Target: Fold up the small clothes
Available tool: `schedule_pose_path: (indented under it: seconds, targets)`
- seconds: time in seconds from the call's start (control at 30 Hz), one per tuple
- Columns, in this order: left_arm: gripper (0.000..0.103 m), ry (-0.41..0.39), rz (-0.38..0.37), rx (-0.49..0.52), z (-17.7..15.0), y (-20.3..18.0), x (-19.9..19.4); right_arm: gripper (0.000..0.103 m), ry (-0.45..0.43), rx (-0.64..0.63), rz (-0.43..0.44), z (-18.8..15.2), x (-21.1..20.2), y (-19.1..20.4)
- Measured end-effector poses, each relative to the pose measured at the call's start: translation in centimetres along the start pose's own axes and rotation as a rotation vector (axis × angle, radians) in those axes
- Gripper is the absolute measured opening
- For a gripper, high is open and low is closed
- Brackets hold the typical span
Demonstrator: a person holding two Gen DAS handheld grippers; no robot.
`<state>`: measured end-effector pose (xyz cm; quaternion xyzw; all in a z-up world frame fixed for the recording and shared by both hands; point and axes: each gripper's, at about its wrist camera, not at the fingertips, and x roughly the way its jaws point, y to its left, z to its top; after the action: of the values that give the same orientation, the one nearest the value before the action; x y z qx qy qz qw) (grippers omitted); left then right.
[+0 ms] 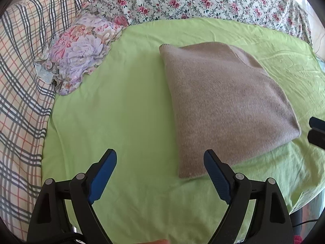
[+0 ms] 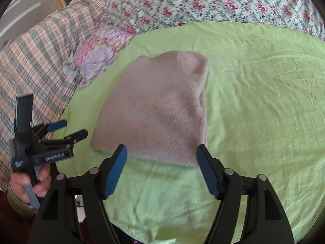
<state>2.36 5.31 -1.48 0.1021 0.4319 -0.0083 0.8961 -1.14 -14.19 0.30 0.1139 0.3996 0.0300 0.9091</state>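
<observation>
Beige folded knit garment point(image 1: 223, 101) on lime-green bed sheet point(image 1: 121, 122) | left hand-held gripper point(image 1: 160, 158), right hand-held gripper point(image 2: 161, 152) both released, empty | next: smooth edges, lift clear without snagging.

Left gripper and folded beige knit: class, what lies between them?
Only bare green sheet separates the left gripper from the folded beige knit, shown in the right wrist view.
</observation>
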Motion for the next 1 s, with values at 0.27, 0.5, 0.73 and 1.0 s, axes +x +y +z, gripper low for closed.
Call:
schedule_pose_path:
  seconds: [0.27,0.5,0.73,1.0]
  targets:
    - [0.089,0.014,-0.008,0.006,-0.6,0.0,0.0,0.084,0.055,-0.052,-0.015,-1.6,1.1,1.0]
    - [0.089,0.009,-0.007,0.006,-0.4,0.0,0.0,0.089,0.050,-0.081,-0.034,-1.0,1.2,1.4]
    - [0.089,0.006,-0.019,0.000,-0.2,0.0,-0.1,0.092,0.053,-0.075,-0.039,-0.5,1.5,1.0]
    - [0.089,0.001,-0.079,-0.013,-0.1,0.0,-0.2,0.093,0.068,-0.075,-0.044,-0.4,2.0,0.6]
